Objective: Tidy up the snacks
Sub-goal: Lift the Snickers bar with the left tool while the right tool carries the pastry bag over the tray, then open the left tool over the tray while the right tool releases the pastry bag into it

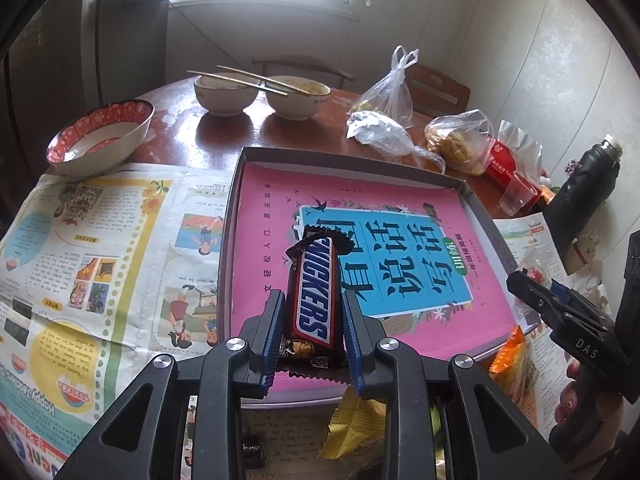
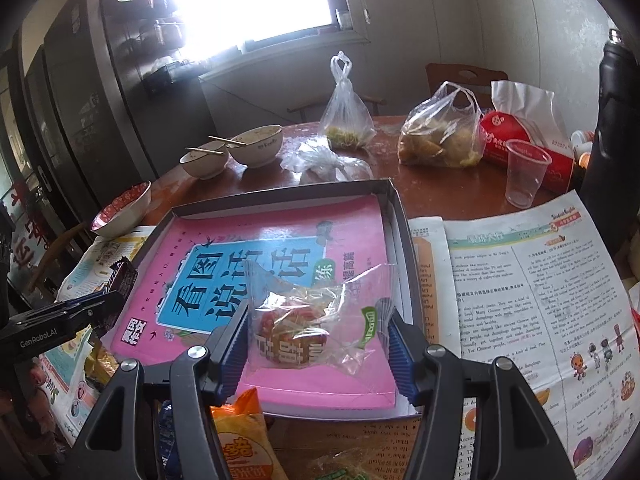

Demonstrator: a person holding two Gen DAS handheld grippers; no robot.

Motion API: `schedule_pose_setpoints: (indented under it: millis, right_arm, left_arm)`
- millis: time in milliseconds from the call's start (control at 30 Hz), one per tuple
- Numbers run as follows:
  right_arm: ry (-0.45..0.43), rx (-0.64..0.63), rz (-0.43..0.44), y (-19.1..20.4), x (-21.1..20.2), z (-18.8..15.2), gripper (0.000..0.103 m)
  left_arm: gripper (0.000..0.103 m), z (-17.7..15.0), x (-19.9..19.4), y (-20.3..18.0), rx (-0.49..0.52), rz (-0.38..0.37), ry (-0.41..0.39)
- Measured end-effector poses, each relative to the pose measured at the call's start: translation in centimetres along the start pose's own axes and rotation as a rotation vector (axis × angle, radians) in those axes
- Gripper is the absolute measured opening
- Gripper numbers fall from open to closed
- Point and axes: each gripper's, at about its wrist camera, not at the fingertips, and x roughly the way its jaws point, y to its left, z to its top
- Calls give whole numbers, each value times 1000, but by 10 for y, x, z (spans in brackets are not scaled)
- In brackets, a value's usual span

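a brown snickers bar is standing lengthwise between the left tongs, its far end tipping over a shallow box lined with a pink book. a clear-wrapped red snack is hanging between the right tongs above the same box.

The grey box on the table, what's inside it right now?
The grey box holds a pink book with a blue title panel that covers nearly all of its floor. No snack lies on it yet. Anything beneath the book is hidden.
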Motion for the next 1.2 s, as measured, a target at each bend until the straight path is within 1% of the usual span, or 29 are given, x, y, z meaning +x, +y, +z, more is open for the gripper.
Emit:
schedule_pose_setpoints:
  millis: [200,467,667,900,1200]
  right_arm:
    - [27,11,-11,-4,8,-4,61]
    - [69,16,-48,-6,19,-9,61]
    - [84,10,-52,-4,21,-12,63]
    - [79,13,-50,-3,20,-13,66]
    - [59,22,-44,-2,15,-12,70]
  left_arm:
    - [29,-2,8,-3,11,5,18]
    - [29,-5,15,-5,21,17,35]
    - [29,-7,18,-5,32,30,36]
    - [29,-9,20,-7,38,19,43]
    - [29,-9,14,-7,37,8,30]
